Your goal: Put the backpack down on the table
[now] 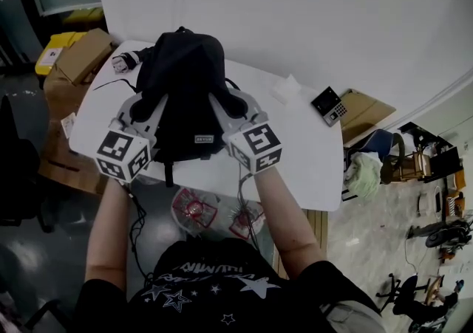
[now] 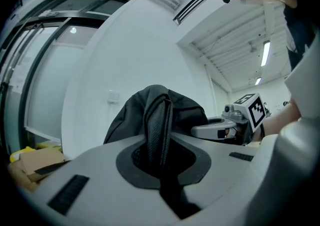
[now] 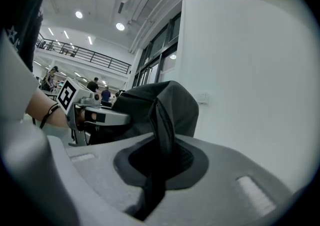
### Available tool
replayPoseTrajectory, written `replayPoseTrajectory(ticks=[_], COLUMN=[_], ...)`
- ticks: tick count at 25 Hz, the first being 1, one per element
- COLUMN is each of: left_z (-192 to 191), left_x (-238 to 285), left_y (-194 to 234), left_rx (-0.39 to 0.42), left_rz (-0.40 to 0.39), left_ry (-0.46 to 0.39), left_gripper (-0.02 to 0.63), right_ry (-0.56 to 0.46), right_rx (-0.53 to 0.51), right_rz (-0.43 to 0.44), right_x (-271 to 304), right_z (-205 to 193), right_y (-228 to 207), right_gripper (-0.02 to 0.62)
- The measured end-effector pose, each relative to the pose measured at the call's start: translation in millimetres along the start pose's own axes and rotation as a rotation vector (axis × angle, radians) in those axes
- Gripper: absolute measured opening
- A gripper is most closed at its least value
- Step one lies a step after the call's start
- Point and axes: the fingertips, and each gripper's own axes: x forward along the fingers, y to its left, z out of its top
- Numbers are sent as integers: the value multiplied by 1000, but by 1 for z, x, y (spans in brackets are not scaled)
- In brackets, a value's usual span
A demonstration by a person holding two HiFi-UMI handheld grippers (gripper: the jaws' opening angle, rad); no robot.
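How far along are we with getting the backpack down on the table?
Done: the backpack is over the table. In hand: the left gripper and right gripper are each shut on the backpack, holding it upright between them. Left: rest it on the table and open both jaws. I cannot tell whether its base touches the top yet.

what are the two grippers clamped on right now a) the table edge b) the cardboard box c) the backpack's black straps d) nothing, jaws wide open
C: in their own views the left gripper and the right gripper each pinch a black strap of the backpack between shut jaws.
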Motion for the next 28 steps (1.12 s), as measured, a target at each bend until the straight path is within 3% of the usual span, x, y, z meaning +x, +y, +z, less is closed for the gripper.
replayPoseTrajectory(ticks=[9,14,18,22,24,28], left_z=[-13,-11,-8,-9,-14,-17], left_x=[1,0,-3,-4,-4,-7], left_y=[-3,-6,-10,-9,-13,-21], left_rx=[2,-14,9,15,31,54], left_rz=[27,31,79,155,164,208], left_ry=[39,40,46,53,88,126], left_gripper=[12,14,20,103,215,309], right_ry=[19,3,32,44,35,21], right_rx=[-2,33,81,103,123,152], right_rz=[-16,31,84,118,116,109], right_x=[-3,-6,-8,-12,-16,-31], right_z=[-12,-10,-10,-10,-9,-9], right_y=[4,3,8,13,11,5], right_gripper=[21,36,151,257,311,331])
